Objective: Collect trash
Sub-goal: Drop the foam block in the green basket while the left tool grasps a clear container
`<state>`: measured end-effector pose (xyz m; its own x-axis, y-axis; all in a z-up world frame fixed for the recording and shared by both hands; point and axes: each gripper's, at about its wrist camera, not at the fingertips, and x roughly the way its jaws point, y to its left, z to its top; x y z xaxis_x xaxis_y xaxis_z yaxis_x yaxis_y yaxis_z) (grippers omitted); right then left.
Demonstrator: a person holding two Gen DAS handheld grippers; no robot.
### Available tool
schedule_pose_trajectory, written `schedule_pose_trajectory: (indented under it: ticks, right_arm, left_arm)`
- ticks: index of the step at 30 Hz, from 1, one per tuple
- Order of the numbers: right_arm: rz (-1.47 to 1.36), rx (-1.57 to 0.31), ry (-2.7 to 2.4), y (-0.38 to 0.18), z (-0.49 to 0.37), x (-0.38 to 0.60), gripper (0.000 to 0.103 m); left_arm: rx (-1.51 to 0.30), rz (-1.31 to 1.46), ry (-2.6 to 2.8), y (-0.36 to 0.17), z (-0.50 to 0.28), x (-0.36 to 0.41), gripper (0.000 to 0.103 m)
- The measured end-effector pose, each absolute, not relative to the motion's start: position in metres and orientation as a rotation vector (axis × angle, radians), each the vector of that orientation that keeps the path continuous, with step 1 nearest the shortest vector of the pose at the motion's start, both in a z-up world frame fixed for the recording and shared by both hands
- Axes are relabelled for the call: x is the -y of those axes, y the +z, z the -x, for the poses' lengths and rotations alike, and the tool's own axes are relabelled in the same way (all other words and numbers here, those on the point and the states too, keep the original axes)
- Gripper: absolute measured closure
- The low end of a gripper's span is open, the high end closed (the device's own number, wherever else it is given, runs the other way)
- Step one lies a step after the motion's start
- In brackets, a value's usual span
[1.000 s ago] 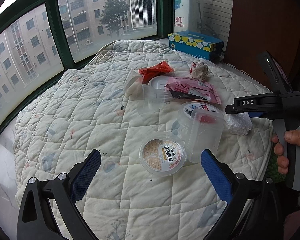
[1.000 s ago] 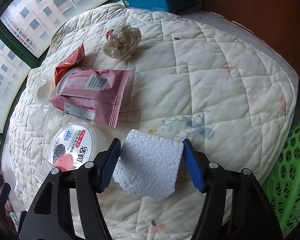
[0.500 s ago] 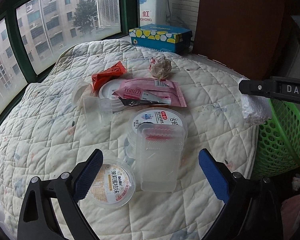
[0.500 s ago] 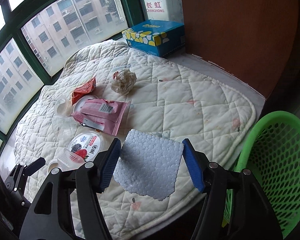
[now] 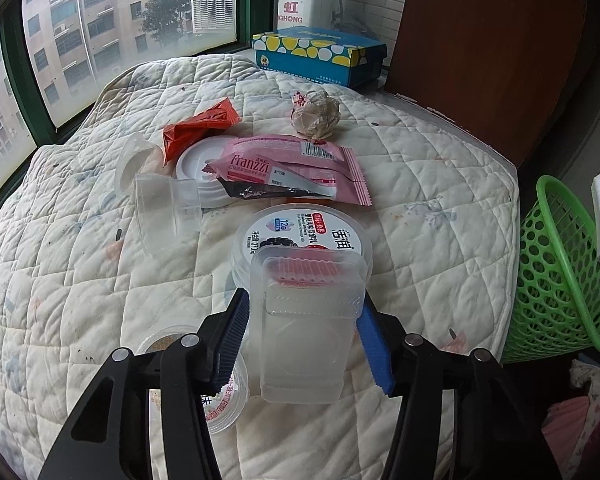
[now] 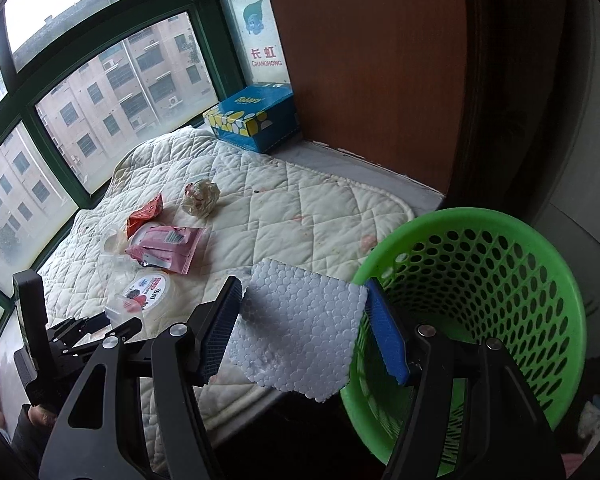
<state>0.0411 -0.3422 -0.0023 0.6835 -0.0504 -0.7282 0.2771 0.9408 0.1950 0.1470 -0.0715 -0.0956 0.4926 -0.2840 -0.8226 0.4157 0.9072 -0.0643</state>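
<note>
My left gripper (image 5: 302, 334) is shut on a clear plastic container (image 5: 304, 324) lying on the quilted table (image 5: 440, 184). Behind it stands a round yogurt tub (image 5: 300, 236), a pink Franzzi wrapper (image 5: 292, 168), a red wrapper (image 5: 198, 128), a crumpled paper ball (image 5: 316, 114) and clear cups (image 5: 164, 208). A small round tub (image 5: 220, 396) sits under the left finger. My right gripper (image 6: 304, 326) is shut on a white foam piece (image 6: 300, 328), held off the table's edge beside the green basket (image 6: 480, 292).
A blue tissue box (image 5: 318, 54) stands on the sill at the back. A wooden panel (image 6: 364, 60) rises behind the table at right. The green basket (image 5: 560, 264) stands on the floor off the table's right edge. Windows run along the left.
My left gripper has moved forward and closed on the clear plastic container. My right gripper has carried the foam piece off the table to the basket's rim.
</note>
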Motion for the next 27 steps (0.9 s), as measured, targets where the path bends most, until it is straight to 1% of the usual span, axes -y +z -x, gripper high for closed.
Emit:
schedule_pose_trajectory:
  ticks: [6,13,19,20,21,23,27]
  right_arm:
    - [-0.314,-0.789,-0.262,-0.004,-0.016,0.369,0.04]
    - [-0.33,-0.812,-0.328,-0.016,0.006,0.393,0.039]
    - [-0.333,-0.821,-0.349,-0.021,0.017,0.404,0.039]
    - [-0.338,-0.821,-0.349,-0.021,0.018,0.405,0.038]
    - [-0.34,-0.82,-0.349,-0.021,0.02,0.406,0.033]
    - [-0.349,-0.814,-0.352,-0.02,0.024,0.41,0.029]
    - [-0.356,-0.798,-0.352,-0.017,0.034,0.418,0.028]
  left_arm:
    - [-0.944,-0.137,-0.444,-0.082,-0.135,0.072,0.051]
    - [-0.872,-0.132,-0.494,-0.047,-0.117,0.082,0.051]
    - [-0.808,-0.144,-0.561,-0.014,-0.101,0.109,0.051]
    - [-0.799,-0.144,-0.575,-0.01,-0.1,0.115,0.051]
    - [-0.789,-0.147,-0.586,-0.005,-0.098,0.121,0.051]
    - [-0.773,-0.16,-0.605,0.003,-0.094,0.134,0.051]
    - [-0.755,-0.168,-0.651,0.019,-0.087,0.162,0.051]
